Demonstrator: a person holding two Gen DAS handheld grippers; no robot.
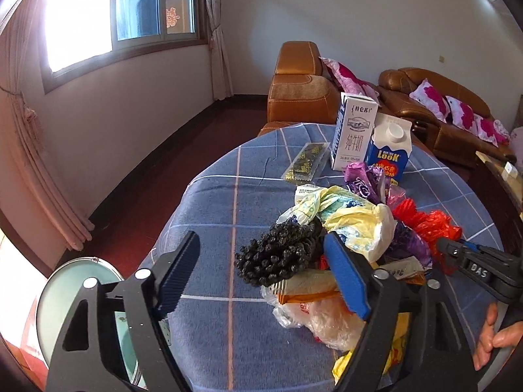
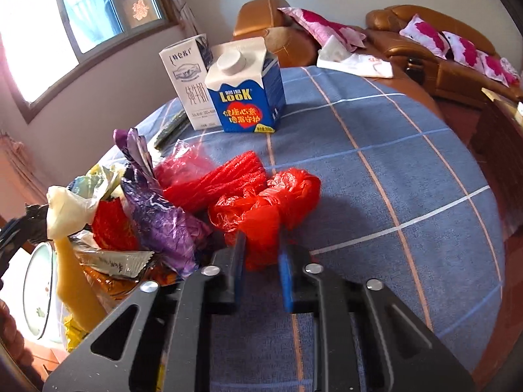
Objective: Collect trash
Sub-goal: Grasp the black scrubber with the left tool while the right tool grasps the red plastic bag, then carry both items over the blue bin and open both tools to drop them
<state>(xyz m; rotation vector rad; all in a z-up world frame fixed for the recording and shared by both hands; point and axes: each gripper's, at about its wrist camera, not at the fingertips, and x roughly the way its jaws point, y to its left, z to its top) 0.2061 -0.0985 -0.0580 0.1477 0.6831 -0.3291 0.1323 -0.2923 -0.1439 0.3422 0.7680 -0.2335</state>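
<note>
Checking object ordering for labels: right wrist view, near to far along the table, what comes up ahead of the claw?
Right claw shut on crumpled red plastic bag → red mesh net bundle → blue-and-white "Look" gable-top carton with white cap → white plastic bag at the table's far edge → brown leather sofa.

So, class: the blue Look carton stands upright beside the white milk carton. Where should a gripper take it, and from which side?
Grip the blue carton across its flat side walls below the sloped top, coming from the open tablecloth side on the right. The white milk carton crowds its left, and the cap gives little flat surface.
</note>
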